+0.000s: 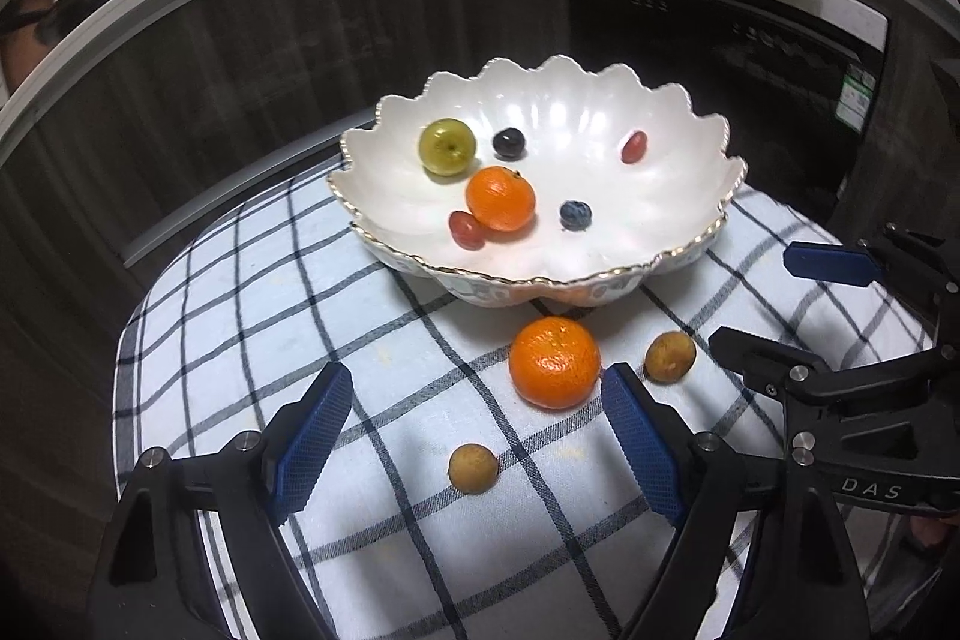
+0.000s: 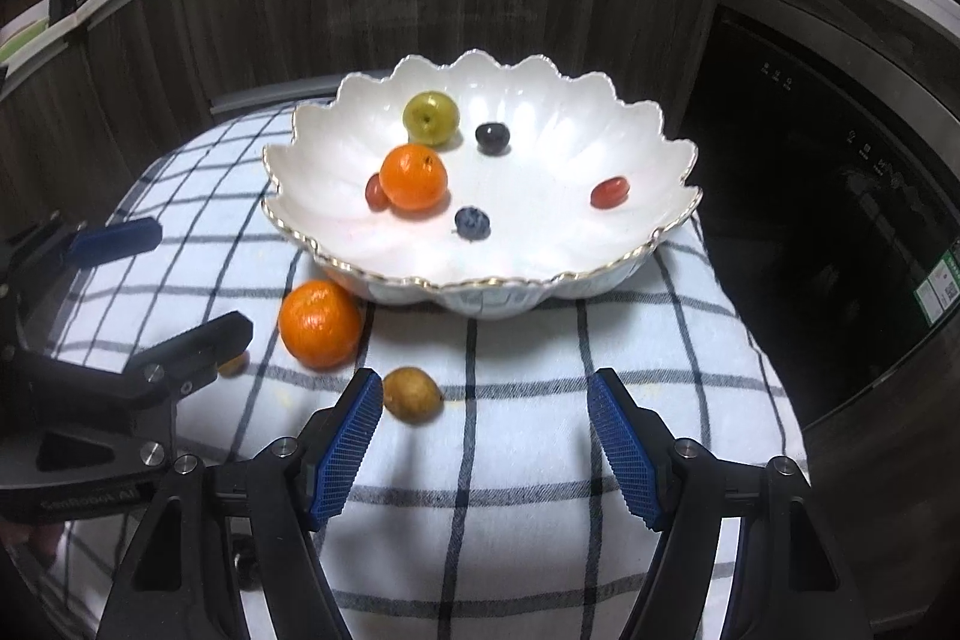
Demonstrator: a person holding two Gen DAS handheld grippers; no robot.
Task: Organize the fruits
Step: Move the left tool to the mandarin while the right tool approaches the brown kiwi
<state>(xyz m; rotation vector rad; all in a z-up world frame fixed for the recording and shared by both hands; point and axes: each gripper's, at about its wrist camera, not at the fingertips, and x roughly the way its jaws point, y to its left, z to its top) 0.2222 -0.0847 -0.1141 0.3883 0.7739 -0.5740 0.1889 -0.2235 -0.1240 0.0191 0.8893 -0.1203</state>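
Three fruits lie on the checked cloth [image 1: 336,316] before the scalloped white ceramic bowl [image 1: 690,148]: one glossy orange mandarin [image 1: 554,363] and two small matte brown fruits [image 1: 473,468], [image 1: 670,356]. Both the left gripper [image 1: 474,439] and the right gripper [image 2: 485,439] stand spread and empty, near them.

scalloped white gold-rimmed bowl [image 1: 672,136] on checked cloth [image 1: 252,316] | inside: green round fruit [image 1: 447,146], orange mandarin [image 1: 500,198] | outside: second mandarin [image 1: 554,362] beyond open-jawed left gripper [image 1: 477,397], nothing gripped
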